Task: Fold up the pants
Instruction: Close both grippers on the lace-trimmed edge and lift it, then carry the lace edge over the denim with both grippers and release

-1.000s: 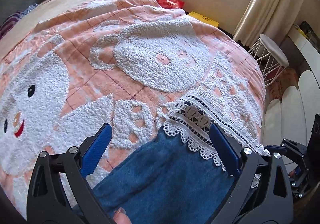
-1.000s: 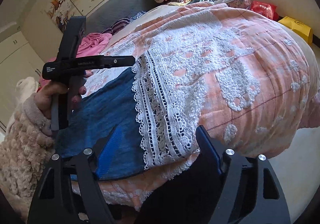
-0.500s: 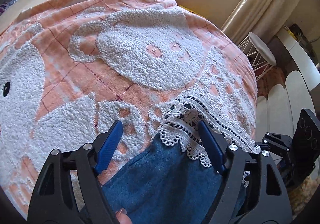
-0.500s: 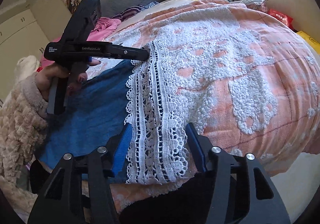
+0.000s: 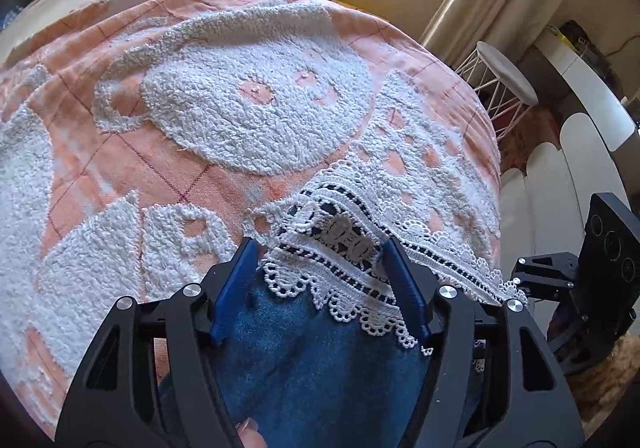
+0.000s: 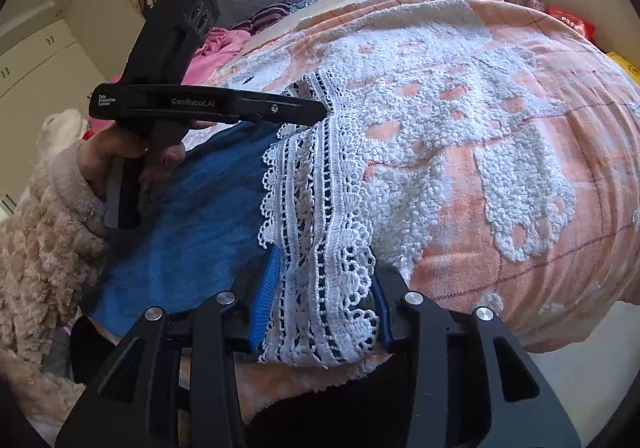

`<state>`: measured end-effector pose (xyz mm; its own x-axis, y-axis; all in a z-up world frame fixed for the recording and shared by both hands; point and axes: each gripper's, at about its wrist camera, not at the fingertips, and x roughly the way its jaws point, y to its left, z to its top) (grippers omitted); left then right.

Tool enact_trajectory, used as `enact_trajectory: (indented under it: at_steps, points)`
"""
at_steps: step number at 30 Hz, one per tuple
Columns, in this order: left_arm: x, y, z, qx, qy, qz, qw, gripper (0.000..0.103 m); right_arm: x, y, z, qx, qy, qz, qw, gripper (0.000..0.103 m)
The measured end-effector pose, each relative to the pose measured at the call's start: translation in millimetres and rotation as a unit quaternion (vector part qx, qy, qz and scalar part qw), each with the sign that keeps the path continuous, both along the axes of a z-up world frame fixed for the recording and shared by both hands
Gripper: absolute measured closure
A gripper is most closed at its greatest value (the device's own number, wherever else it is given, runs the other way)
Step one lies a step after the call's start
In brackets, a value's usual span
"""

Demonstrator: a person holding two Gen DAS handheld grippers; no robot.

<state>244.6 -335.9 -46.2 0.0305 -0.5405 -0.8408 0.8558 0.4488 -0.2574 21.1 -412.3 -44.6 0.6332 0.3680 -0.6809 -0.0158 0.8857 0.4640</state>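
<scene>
I see no container in reach. The left gripper [image 6: 320, 113] reads "GenRobot.AI" and "Data Acquisition System" along its side. The blue pants [image 5: 320, 360] lie on the bed's peach blanket [image 5: 152, 168], their white lace hem [image 5: 344, 248] pointing away from me. My left fingers [image 5: 236, 288] are closing astride one end of that hem, lace and denim between them, pads not yet pressing. My right gripper [image 6: 326, 292] is closing on the other end; its blue fingers [image 6: 266, 292] flank the lace, and I cannot tell whether they pinch yet.
</scene>
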Motion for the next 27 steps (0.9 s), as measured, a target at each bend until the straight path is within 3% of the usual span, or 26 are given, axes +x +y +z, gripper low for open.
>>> enact_trajectory:
  at_steps: [3,4,7,17,27]
  points:
    - [-5.1,-0.8,7.5,0.004,-0.021,0.009,0.9997,0.066,-0.8,-5.6,0.8,0.021,-0.001,-0.004,1.0,0.081]
    - [-5.4,0.2,9.5,0.004,-0.024,0.014,0.9996,0.074,-2.6,-6.0,1.9,0.023,-0.004,-0.006,1.0,0.084]
    - [-6.0,4.9,14.0,-0.003,-0.019,0.018,0.9996,0.082,-8.8,-0.5,8.9,0.019,-0.015,-0.003,1.0,0.085]
    - [-21.0,39.7,47.3,-0.06,-0.021,0.034,0.9974,0.087,-17.9,34.7,50.8,0.002,-0.051,0.024,0.998,0.086]
    - [-32.5,113.0,80.9,-0.119,-0.038,0.058,0.9905,0.088,-13.4,96.9,92.0,-0.024,-0.075,0.074,0.994,0.086]
